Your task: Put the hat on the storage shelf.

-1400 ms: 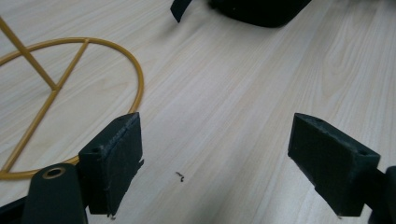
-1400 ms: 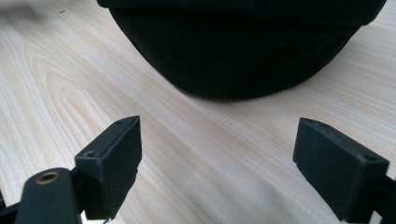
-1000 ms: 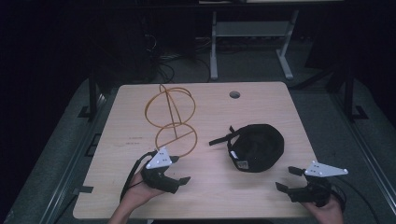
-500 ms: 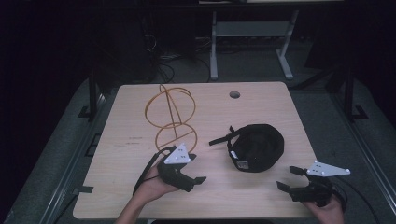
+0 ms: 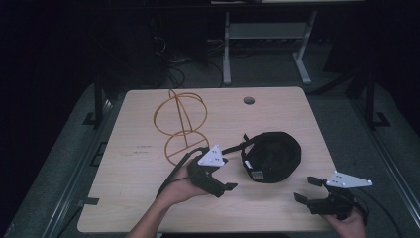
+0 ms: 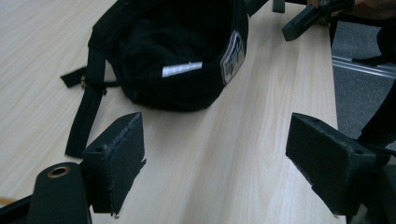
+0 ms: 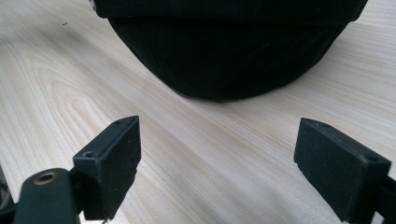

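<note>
A black cap [image 5: 272, 156] lies upside down on the wooden table [image 5: 133, 168], right of centre, its strap trailing left. My left gripper [image 5: 228, 174] is open just left of the cap, with nothing between its jaws. In the left gripper view the cap [image 6: 177, 51] shows its white inner label, and its strap [image 6: 84, 116] reaches close to the left finger [image 6: 119, 161]. My right gripper [image 5: 306, 189] is open near the table's front right, short of the cap. The right gripper view has the cap's brim [image 7: 224, 51] ahead of its open gripper [image 7: 219, 158].
An orange wire stand [image 5: 181, 124] of rings rises on the table left of the cap, behind my left hand. A round cable hole [image 5: 248, 100] sits near the far edge. Dark floor, cables and a grey frame lie beyond the table.
My left gripper has moved right and slightly forward, closing in on the cap's strap side. The right gripper has barely moved. The cap stays put.
</note>
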Demonstrator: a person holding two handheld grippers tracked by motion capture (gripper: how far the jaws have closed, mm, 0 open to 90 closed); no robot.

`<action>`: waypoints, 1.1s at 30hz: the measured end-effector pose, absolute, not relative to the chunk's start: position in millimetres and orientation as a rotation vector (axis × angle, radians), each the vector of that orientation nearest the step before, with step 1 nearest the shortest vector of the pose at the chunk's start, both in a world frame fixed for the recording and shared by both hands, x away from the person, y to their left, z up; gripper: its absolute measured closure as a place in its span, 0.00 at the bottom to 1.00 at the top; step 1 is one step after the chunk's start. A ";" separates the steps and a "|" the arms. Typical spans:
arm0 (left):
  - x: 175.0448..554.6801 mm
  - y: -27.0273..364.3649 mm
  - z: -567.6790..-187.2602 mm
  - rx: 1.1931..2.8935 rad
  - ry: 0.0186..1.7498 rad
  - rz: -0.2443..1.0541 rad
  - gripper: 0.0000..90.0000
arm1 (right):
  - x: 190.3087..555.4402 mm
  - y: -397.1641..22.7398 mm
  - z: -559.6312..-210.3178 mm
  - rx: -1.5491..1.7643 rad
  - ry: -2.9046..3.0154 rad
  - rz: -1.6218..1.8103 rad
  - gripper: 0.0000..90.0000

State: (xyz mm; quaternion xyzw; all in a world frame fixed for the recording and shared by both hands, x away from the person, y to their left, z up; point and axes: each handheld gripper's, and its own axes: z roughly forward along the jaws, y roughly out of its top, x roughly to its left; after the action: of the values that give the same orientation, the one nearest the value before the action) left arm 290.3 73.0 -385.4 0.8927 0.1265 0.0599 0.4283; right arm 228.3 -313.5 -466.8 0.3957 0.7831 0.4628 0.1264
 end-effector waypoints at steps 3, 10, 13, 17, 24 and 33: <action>293.7 64.5 -382.4 2.233 0.301 0.137 0.22 | 228.6 -312.8 -467.3 1.152 2.287 1.341 0.16; 299.5 45.0 -379.0 2.258 0.258 0.119 0.24 | 228.1 -311.5 -467.1 1.146 2.294 1.339 0.16; 302.1 38.3 -379.0 2.268 0.247 0.108 0.25 | 228.4 -311.3 -467.5 1.146 2.297 1.337 0.16; 308.9 25.4 -379.5 2.282 0.244 0.082 0.26 | 227.9 -311.5 -467.4 1.146 2.303 1.334 0.16; 314.7 14.6 -381.9 2.305 0.232 0.071 0.28 | 228.6 -311.2 -467.9 1.135 2.313 1.329 0.16; 319.5 2.5 -384.1 2.336 0.204 0.063 0.32 | 228.9 -309.0 -468.3 1.126 2.326 1.319 0.16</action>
State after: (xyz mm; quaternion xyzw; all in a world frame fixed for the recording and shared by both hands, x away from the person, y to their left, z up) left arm 319.5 2.5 -384.1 0.9181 0.0801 0.0246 0.3874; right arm 228.9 -309.0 -468.3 0.3853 0.7959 0.4513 0.1197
